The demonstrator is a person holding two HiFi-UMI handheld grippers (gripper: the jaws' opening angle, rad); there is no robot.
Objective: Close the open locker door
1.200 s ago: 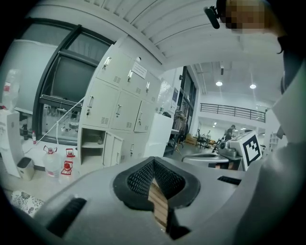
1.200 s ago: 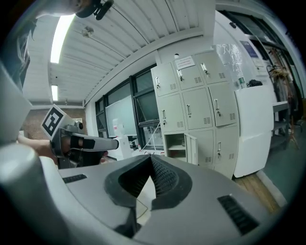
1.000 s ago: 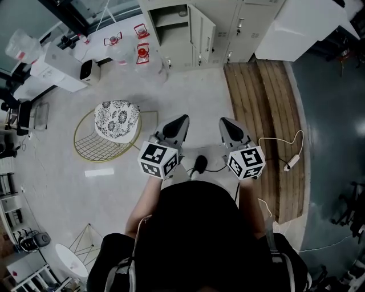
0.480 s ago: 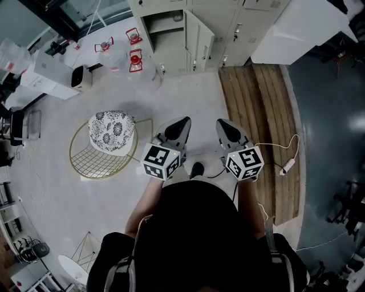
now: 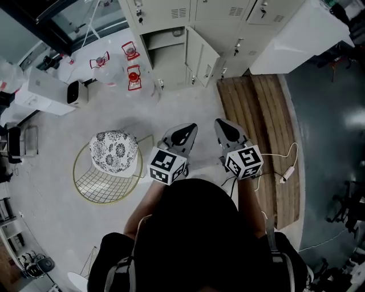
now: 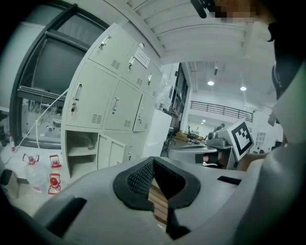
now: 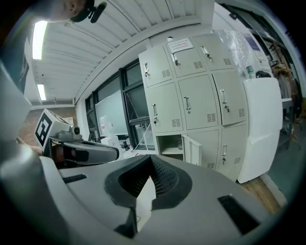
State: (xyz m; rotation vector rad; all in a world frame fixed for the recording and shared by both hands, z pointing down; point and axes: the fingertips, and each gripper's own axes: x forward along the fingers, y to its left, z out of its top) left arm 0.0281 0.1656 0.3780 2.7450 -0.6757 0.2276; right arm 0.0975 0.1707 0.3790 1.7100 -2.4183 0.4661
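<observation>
- Ahead of the person, in the bottom row of the lockers point(image 5: 228, 14), the locker door point(image 5: 203, 54) stands swung out beside its open compartment point(image 5: 165, 54). It is hinged on the compartment's right side, with its long edge upright and its free edge towards the room.
- Both tongs are well short of it, held low over the floor and pointing at the lockers.
- Left tongs point(image 5: 186, 132): tips together, nothing between them.
- Right tongs point(image 5: 224, 129): tips together too, and empty.
- The door lies straight ahead, between the lines of the two. Its outer face turns to the right, so the right tongs seem better placed to push it shut, leftward.
- Off to the left sit a wire chair point(image 5: 111, 165) and red lanterns point(image 5: 133, 75).
</observation>
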